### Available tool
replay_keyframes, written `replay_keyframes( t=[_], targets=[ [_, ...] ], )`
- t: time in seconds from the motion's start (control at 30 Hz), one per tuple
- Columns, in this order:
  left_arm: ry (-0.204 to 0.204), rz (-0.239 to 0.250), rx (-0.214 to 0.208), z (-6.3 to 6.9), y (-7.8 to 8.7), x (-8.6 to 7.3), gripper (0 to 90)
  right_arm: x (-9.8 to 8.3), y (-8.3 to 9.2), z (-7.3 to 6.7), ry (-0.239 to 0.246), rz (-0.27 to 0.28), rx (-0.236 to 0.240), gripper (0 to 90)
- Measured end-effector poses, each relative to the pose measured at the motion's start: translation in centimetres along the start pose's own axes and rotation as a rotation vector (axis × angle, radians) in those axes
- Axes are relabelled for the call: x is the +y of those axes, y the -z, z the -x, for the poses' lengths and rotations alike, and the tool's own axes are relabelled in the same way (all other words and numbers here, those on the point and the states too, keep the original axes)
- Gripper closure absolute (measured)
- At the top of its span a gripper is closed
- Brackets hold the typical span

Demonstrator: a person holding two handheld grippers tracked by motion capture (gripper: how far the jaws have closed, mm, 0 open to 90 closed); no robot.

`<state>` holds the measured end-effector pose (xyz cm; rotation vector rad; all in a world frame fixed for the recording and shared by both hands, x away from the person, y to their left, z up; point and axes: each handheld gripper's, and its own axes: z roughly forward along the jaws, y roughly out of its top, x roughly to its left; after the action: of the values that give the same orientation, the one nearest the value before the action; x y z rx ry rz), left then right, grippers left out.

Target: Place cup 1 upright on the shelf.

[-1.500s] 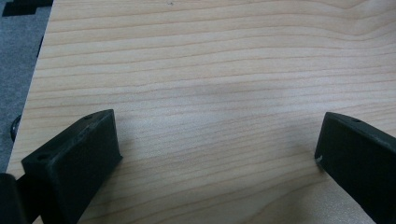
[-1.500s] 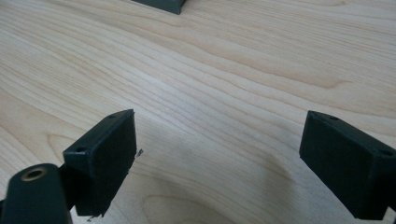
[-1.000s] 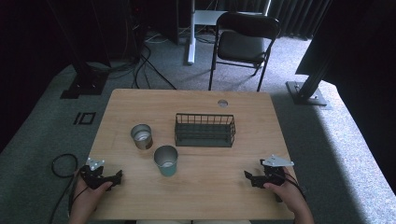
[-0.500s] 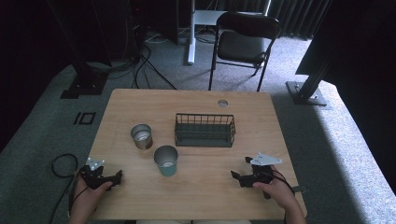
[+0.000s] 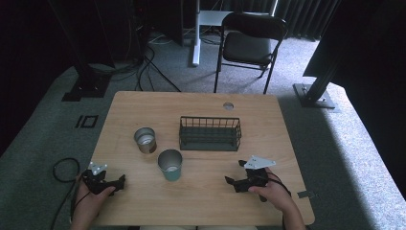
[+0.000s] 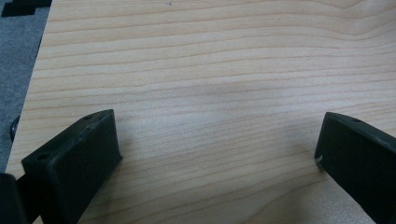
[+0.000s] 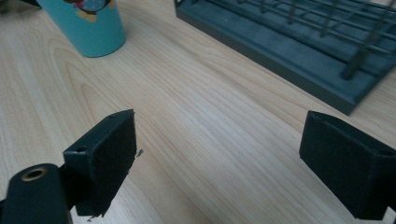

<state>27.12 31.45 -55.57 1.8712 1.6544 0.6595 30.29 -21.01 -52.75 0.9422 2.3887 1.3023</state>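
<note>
My right gripper (image 5: 232, 182), jaws wide apart, angles toward the teal printed cup (image 5: 170, 164) beside the black wire basket (image 5: 209, 133), ready to grasp; my left gripper (image 5: 119, 180) rests agape

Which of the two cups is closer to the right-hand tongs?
The teal cup, standing nearer the person's edge of the table. The right tongs point toward it; the plain metal cup stands farther back and to the left, beside the wire basket.

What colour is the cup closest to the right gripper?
The cup is turquoise blue with a small cartoon picture; the right gripper view shows it best.
</note>
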Motion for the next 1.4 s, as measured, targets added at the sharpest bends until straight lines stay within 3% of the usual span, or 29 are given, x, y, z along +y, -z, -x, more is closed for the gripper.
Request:
replay_keyframes(
  t=[0.23,0.8,1.4],
  targets=[
    [0.000,0.000,0.000,0.0,0.0,0.0,0.4,0.5,-1.3,-1.1,0.030,-0.012,0.045,10.8],
    [0.000,0.001,0.000,0.0,0.0,0.0,0.4,2.2,-3.9,-3.3,0.092,-0.001,0.095,10.8],
    [0.000,0.000,0.000,0.0,0.0,0.0,0.4,4.4,-6.5,-5.5,0.126,0.010,0.156,10.8]
  ],
)
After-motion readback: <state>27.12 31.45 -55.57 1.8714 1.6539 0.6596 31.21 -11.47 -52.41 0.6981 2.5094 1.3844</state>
